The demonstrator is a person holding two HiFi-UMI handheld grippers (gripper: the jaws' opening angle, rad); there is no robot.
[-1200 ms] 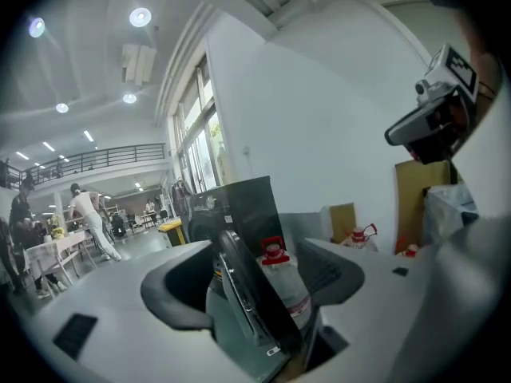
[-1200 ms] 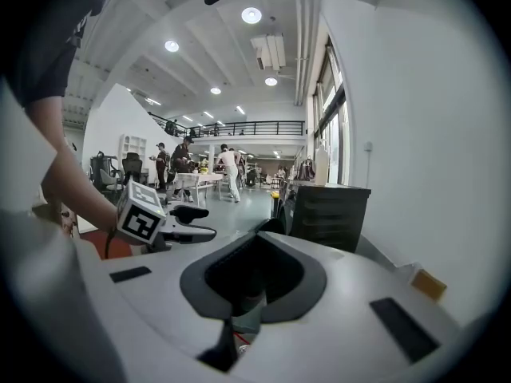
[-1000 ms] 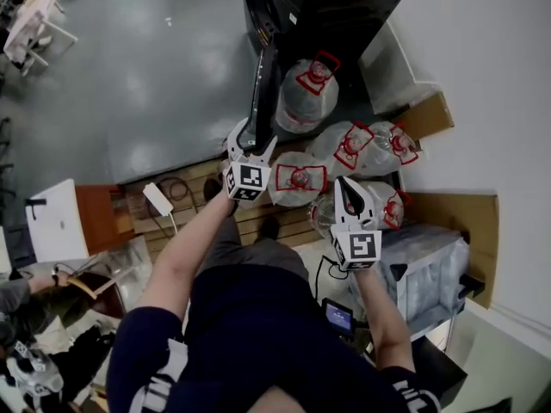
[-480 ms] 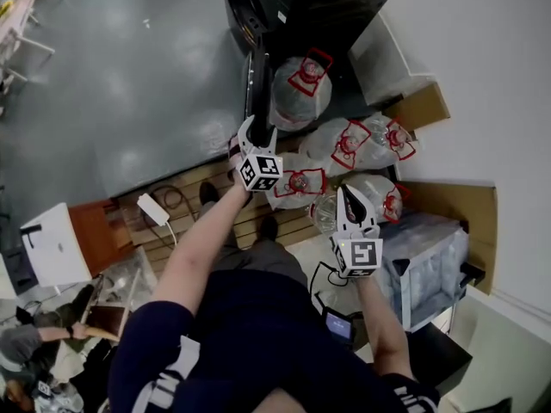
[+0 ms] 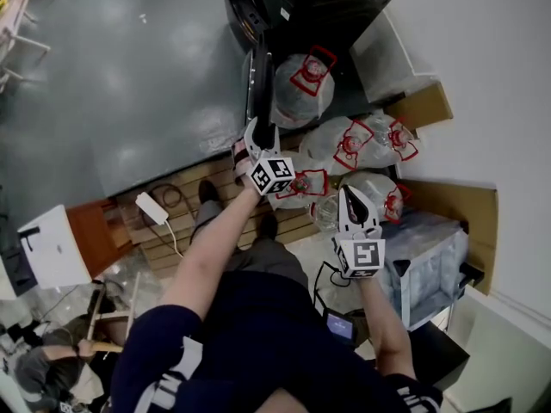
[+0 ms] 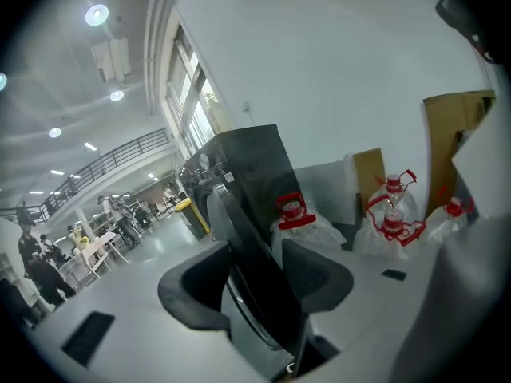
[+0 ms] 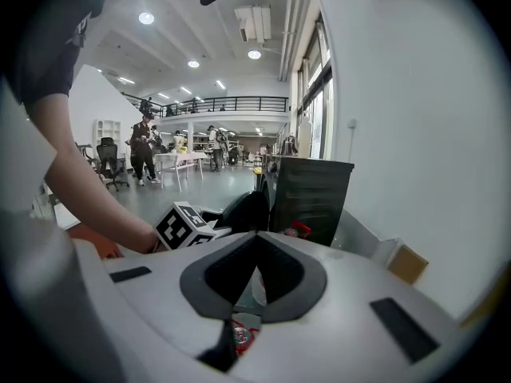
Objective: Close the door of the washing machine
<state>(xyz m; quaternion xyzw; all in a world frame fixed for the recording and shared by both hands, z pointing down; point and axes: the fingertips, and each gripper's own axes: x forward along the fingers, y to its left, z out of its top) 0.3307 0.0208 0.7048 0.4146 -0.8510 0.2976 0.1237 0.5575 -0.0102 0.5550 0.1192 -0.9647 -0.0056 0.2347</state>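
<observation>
The black door stood open and edge-on, swung out from the black box-shaped washing machine towards the person. Bare grey floor lay open on the door's left. Clear plastic water bottles with red handles crowded its right. The left gripper had just been closing and clamped the door's free edge; a second before, its jaws stood wider. The right gripper, jaws together and empty, hung right of the door.
</observation>
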